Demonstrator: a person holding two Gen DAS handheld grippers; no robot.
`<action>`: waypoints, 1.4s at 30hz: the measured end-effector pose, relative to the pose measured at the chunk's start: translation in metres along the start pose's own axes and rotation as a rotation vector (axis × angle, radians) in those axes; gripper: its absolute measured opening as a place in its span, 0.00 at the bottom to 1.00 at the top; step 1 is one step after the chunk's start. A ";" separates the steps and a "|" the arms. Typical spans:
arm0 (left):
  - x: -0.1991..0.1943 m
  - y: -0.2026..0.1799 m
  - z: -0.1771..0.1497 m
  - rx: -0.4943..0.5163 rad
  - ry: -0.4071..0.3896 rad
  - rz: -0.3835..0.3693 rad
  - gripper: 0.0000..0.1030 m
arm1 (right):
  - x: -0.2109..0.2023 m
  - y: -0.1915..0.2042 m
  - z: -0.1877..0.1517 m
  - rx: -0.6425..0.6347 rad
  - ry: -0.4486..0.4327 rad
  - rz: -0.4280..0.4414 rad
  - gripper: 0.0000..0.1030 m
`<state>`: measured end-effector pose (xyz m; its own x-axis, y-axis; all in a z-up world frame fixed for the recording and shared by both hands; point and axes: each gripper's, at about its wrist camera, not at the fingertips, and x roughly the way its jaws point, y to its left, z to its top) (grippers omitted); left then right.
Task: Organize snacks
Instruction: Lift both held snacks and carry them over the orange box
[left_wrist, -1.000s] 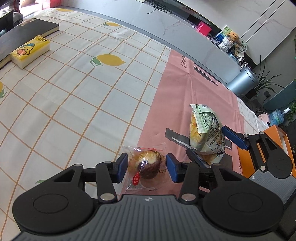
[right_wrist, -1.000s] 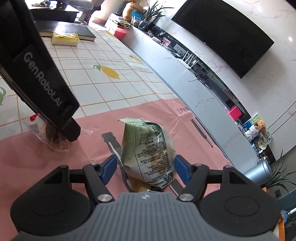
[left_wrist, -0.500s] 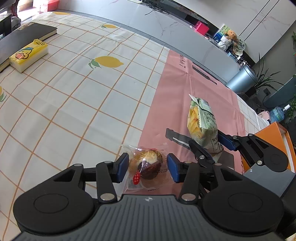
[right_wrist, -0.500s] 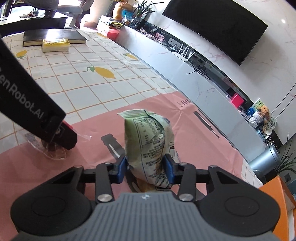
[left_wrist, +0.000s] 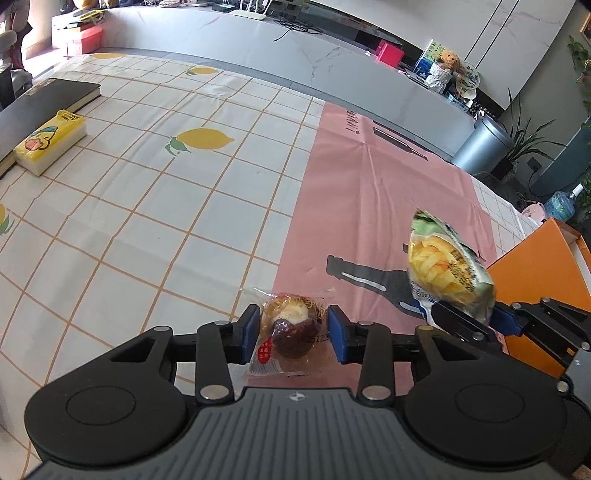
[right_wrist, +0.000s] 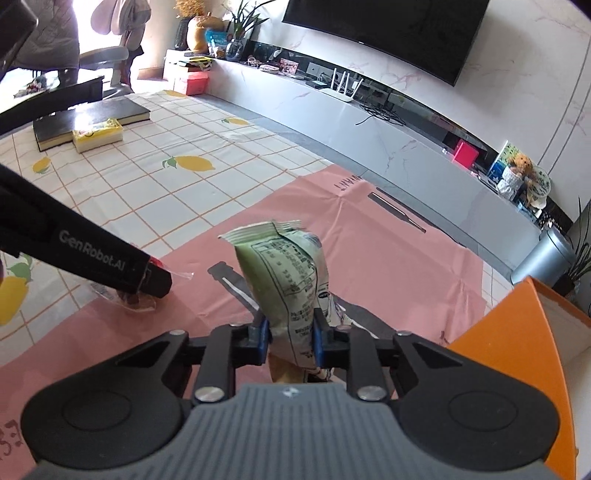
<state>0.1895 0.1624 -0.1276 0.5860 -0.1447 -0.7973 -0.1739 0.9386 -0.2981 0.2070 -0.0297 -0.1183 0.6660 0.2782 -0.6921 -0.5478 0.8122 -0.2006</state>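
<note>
Left tool (left_wrist: 291, 328) parted around wrapped pastry (left_wrist: 290, 332), blue pads beside its wrapper, contact unclear; pastry lay at 6 o'clock in left wrist view, on seam between pink mat (left_wrist: 373, 192) and lemon-print cloth (left_wrist: 147, 192) covering the surface. Right tool (right_wrist: 290, 338) clamped on green chip bag (right_wrist: 286, 280), held upright above mat, near orange box (right_wrist: 509, 354) at 4 o'clock.
</note>
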 end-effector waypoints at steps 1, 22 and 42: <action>0.000 -0.001 0.000 0.006 -0.001 0.001 0.41 | -0.006 -0.002 -0.001 0.028 0.002 0.007 0.17; -0.087 -0.070 -0.023 0.133 -0.042 -0.153 0.38 | -0.131 -0.030 -0.032 0.285 -0.034 0.116 0.16; -0.126 -0.211 -0.034 0.368 -0.111 -0.324 0.38 | -0.238 -0.138 -0.058 0.358 -0.059 0.003 0.16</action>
<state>0.1254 -0.0280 0.0184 0.6478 -0.4314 -0.6278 0.3101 0.9022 -0.2999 0.0943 -0.2373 0.0343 0.6985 0.3015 -0.6490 -0.3445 0.9366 0.0643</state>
